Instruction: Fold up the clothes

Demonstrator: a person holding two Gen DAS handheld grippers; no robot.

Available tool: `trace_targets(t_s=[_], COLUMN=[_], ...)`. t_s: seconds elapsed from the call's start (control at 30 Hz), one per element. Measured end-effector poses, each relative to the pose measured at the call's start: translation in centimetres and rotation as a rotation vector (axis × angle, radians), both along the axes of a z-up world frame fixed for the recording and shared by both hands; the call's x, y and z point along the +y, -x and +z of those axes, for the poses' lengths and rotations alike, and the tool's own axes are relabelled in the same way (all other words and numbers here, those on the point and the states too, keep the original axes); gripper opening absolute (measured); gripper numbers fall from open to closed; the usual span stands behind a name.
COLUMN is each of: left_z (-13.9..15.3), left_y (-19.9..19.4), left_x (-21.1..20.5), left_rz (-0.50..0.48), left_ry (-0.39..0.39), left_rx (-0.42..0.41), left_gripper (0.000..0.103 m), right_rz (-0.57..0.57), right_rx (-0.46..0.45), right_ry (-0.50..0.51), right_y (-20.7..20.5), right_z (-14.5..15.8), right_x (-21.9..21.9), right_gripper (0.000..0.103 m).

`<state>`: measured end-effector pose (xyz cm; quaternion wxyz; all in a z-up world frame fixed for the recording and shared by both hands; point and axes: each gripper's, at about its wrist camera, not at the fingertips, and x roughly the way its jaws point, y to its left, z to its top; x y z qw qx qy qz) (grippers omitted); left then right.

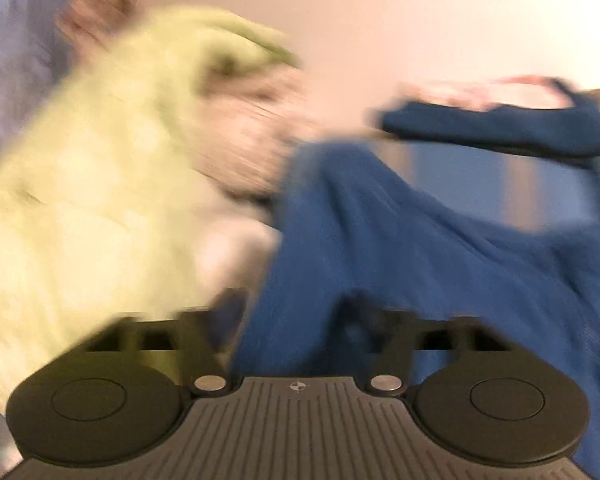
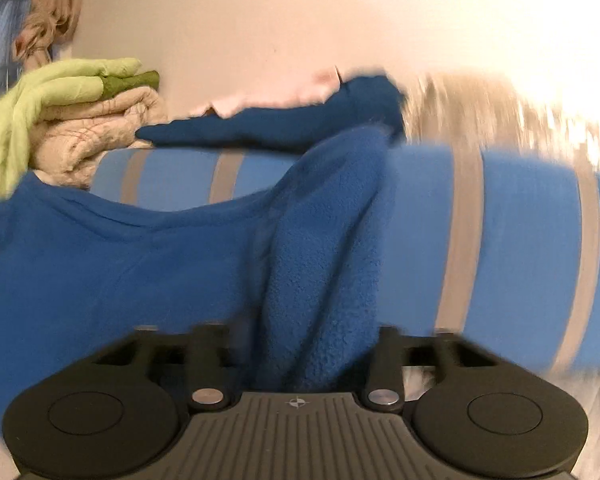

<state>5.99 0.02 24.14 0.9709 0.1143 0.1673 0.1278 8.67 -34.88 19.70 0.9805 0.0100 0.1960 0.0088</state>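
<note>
2 views are given, and the left one is heavily smeared by motion blur. A blue fleece garment is seen spread over a striped blue-and-grey cover, with a thick fold of it running down into the right tongs. The fold is bunched between the 2 arms of the right tongs, whose fingertips are buried in the fleece, so whether the cloth is pinched cannot be told for certain. In the left view the same blue fleece garment is draped directly ahead of the left tongs; its fingertips are lost in blur and cloth, and their state cannot be told.

Behind the garment, a darker navy piece is laid along the far edge of the cover, with a pale pink item just behind it. At the left, a pile of folded things is stacked: a lime-green cloth on top, hanging down the side, and a beige quilted blanket beneath it. A plain pale wall is seen behind everything.
</note>
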Motion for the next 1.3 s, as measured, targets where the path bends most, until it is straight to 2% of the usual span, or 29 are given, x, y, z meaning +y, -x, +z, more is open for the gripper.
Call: trace_targets(t_s=[0.07, 0.13, 0.37, 0.53, 0.73, 1.0, 1.13, 1.3], left_z=[-1.1, -2.0, -4.8, -5.6, -3.7, -1.8, -2.6, -5.3], left_y=[-1.5, -2.4, 1.0, 3.6, 6.9, 9.4, 9.9, 10.1], left_x=[0.3, 0.4, -1.0, -1.6, -1.8, -2.2, -2.9, -3.9], left_rz=[0.096, 0.124, -0.054, -0.126, -0.196, -0.230, -0.250, -0.269], left_ry=[-0.089, -0.106, -0.037, 0.012, 0.072, 0.138, 0.149, 0.159], left_rx=[-0.023, 0.005, 0.115, 0.189, 0.176, 0.146, 0.152, 0.188], left_gripper=[0.084, 0.084, 0.085, 0.085, 0.085, 0.085, 0.085, 0.085], right_rz=[-0.002, 0.000, 0.053, 0.086, 0.130, 0.109, 0.118, 0.083], right_rx=[0.000, 0.003, 0.048, 0.077, 0.125, 0.173, 0.181, 0.178], right_ry=[0.042, 0.062, 0.074, 0.088, 0.087, 0.045, 0.025, 0.010], right_y=[-0.9, -1.1, 1.7, 3.9, 4.8, 5.7, 7.1, 10.2], right_z=[-0.6, -1.0, -1.4, -1.4, -1.6, -2.2, -2.7, -3.3], right_x=[0.9, 1.3, 0.7, 0.3, 0.1, -1.1, -2.6, -5.8], right_gripper=[0.103, 0.103, 0.103, 0.103, 0.103, 0.103, 0.103, 0.103])
